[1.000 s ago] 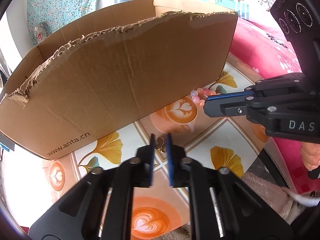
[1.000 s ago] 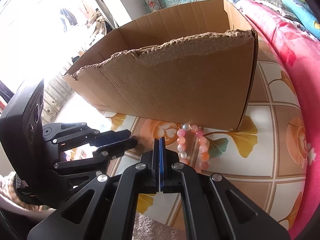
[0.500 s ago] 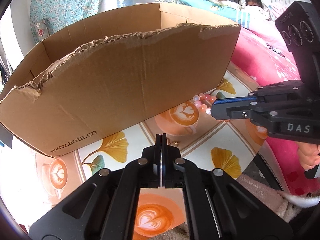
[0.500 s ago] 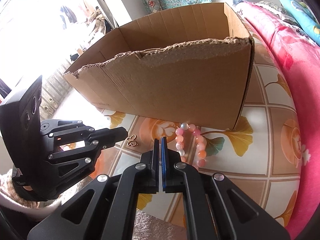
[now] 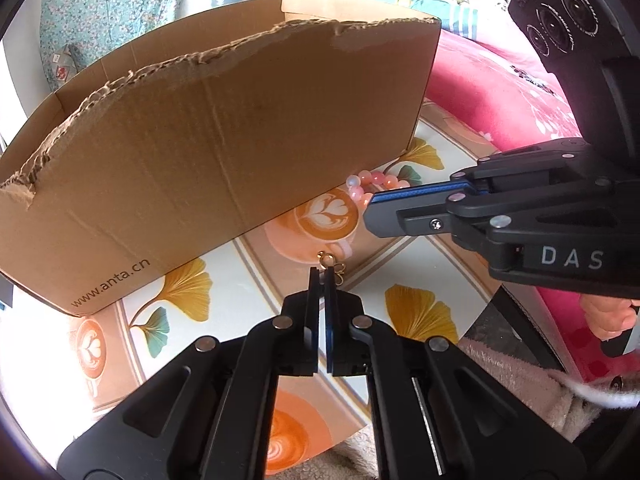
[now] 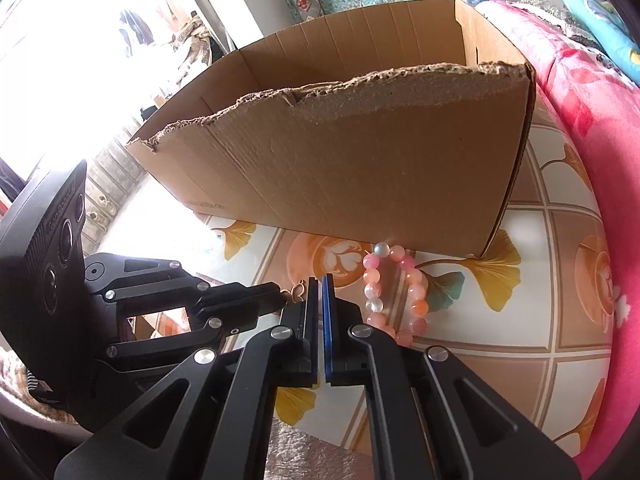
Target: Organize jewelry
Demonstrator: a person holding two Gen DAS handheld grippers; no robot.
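Gold bit in the left jaws: left gripper (image 5: 323, 276) is pinched nearly shut on a tiny gold earring (image 5: 334, 263), hook and clover poking out past the tips, dead centre of the left view.
Right jaws: right gripper (image 6: 321, 280) closed to a sliver, nothing in it as far as I can see.
Bracelet: pink bead bracelet (image 6: 394, 294) lies on the tablecloth (image 6: 532, 344), just right of the right tips, near the box.
Box: torn cardboard box (image 6: 340, 184) fills the upper middle, open top.
Handling guess: earring's featherlight, thin, slippery, bends easily, so grip the flat charm. Bracelet's stretchy, beads roll, so pinch across one strand.
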